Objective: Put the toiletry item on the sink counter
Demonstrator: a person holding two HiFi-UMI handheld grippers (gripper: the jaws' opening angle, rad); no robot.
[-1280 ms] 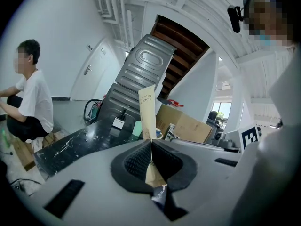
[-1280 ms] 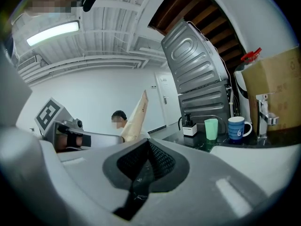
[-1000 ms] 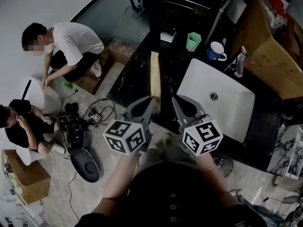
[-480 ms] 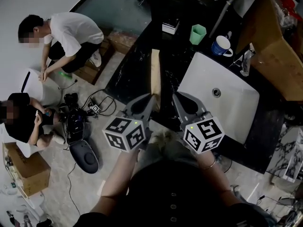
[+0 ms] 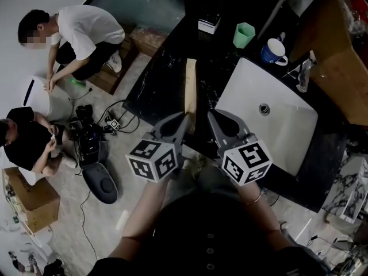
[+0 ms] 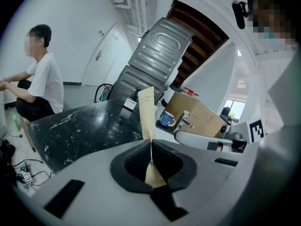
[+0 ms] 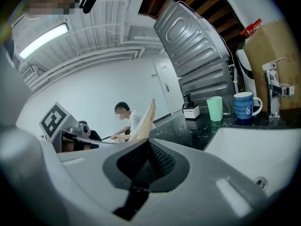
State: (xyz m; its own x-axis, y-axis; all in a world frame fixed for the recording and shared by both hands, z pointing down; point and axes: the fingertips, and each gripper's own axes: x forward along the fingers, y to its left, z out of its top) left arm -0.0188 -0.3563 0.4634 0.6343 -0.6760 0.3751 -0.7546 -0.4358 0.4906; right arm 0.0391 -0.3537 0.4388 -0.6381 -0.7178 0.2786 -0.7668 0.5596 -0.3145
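Foremost, we list the left hand-held gripper [image 5: 183, 119] [image 6: 150, 144]: its jaws are pressed onto the lower end of a flat tan paper packet [image 5: 190, 91] [image 6: 146, 111]. The printed lettering on the packet's upper part is too small for us to read in full. The packet stands edge-on out of the jaws and reaches over the near edge of the black marbled worktop [image 5: 164, 82] [image 6: 89, 126], left of the white rectangular basin [image 5: 247, 105] [image 7: 254, 147]. It is held up and does not lie on the worktop.

Next, the right hand-held gripper [image 5: 211, 115] [image 7: 148, 144]: its jaws are pressed together with nothing between them. It sits just beside the left one, and its own view shows the packet [image 7: 143, 121] rising past the left of its jaws.

At the back of the worktop we note:
- a small white box-shaped dispenser [image 5: 208, 23] [image 7: 190, 109]
- a mint-green plastic cup [image 5: 244, 35] [image 7: 214, 108]
- a blue ceramic mug [image 5: 272, 52] [image 7: 244, 106] [image 6: 166, 119]
- a chrome tap [image 5: 303, 73] [image 7: 274, 86] at the basin's far side

On the floor left of the worktop we note:
- a crouching person in a white T-shirt [image 5: 86, 30] [image 6: 44, 86]
- a seated person in black [image 5: 26, 145]
- black equipment with cables [image 5: 92, 148]
- a brown cardboard box [image 5: 29, 203]
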